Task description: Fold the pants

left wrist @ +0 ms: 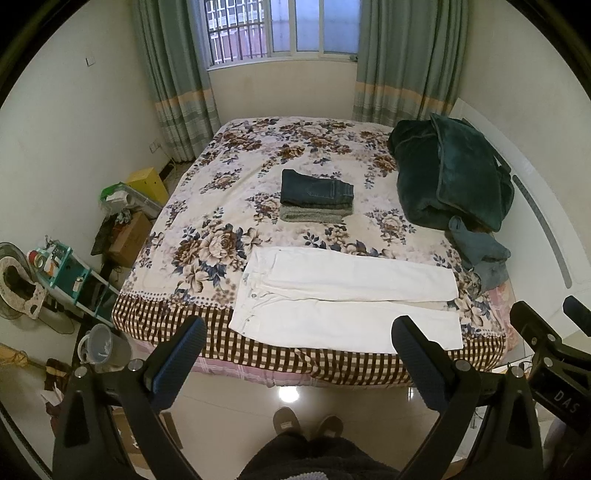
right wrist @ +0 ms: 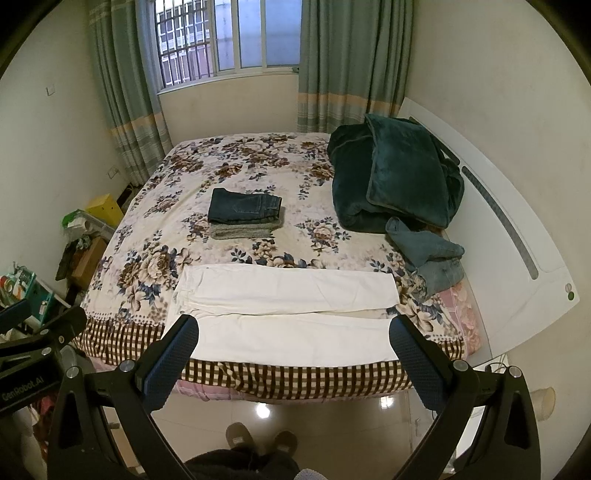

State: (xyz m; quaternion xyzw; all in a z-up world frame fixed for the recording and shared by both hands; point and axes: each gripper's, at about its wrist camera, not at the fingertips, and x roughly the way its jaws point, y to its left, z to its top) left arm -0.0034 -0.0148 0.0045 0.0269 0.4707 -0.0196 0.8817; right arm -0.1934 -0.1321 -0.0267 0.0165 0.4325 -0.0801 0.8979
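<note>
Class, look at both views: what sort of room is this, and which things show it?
Most likely a home bedroom: a bed with a floral cover, curtains at a barred window, and white pants laid flat beside a stack of folded clothes.

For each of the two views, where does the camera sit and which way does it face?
Left wrist: on the left gripper, open, facing the bed; slippered feet and the right gripper show.
Right wrist: on the right gripper, open, facing the bed; feet and the left gripper show.
Shared: white pants spread flat, folded stack, green blanket, window.
</note>
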